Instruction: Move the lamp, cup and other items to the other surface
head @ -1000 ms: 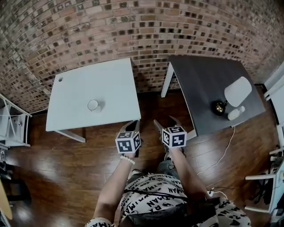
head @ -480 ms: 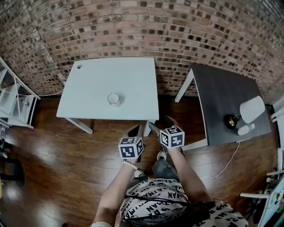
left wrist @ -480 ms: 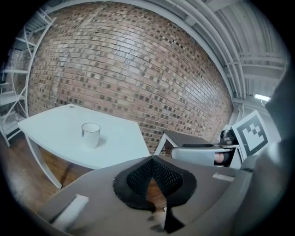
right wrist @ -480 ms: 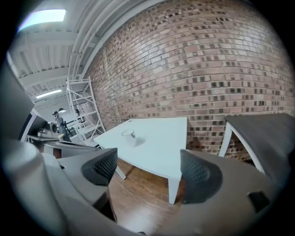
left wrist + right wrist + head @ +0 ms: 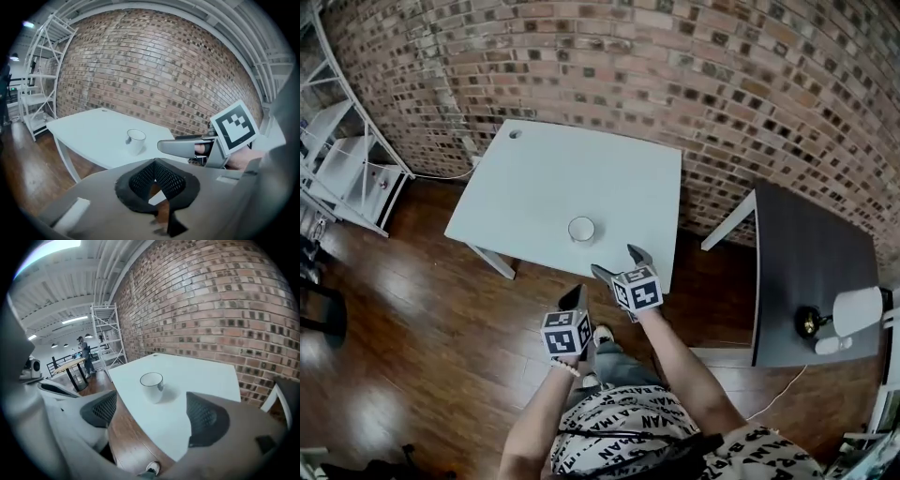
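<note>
So we're counting two tables here: one white table and one dark table. Then we've got a single cup, one lamp and one small white item. We also make it two grippers, the left gripper and the right gripper, plus one white shelf rack.
</note>
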Tool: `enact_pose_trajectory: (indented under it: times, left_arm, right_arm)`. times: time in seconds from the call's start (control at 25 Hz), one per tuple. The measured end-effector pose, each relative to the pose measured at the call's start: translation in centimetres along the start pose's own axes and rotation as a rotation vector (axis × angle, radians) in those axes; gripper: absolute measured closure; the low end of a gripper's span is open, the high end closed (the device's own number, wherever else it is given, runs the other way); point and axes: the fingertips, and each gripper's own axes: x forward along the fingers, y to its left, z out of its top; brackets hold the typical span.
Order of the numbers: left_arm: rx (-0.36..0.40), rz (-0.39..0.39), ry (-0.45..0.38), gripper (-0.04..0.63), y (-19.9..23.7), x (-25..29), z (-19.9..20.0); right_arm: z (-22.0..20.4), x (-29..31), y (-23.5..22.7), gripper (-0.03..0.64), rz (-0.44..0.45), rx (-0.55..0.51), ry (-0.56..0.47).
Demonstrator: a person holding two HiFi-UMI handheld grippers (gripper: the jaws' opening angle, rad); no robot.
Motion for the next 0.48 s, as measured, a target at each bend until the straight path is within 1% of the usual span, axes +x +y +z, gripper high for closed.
enact_pose_trajectory:
  times: [0.28, 0.48]
  left_arm:
    - [-0.043, 0.105, 0.003, 0.592, 5.0, 2.3, 1.8]
    - [-0.071, 0.156, 0.004, 0.592, 7.2, 3.6, 2.6]
  right_arm:
    - [1.4, 9.6, 0.8, 0.137, 0.051, -0.105, 0.076]
    - [2.4, 13.5, 1.4, 0.137, 0.076, -0.134, 0.089]
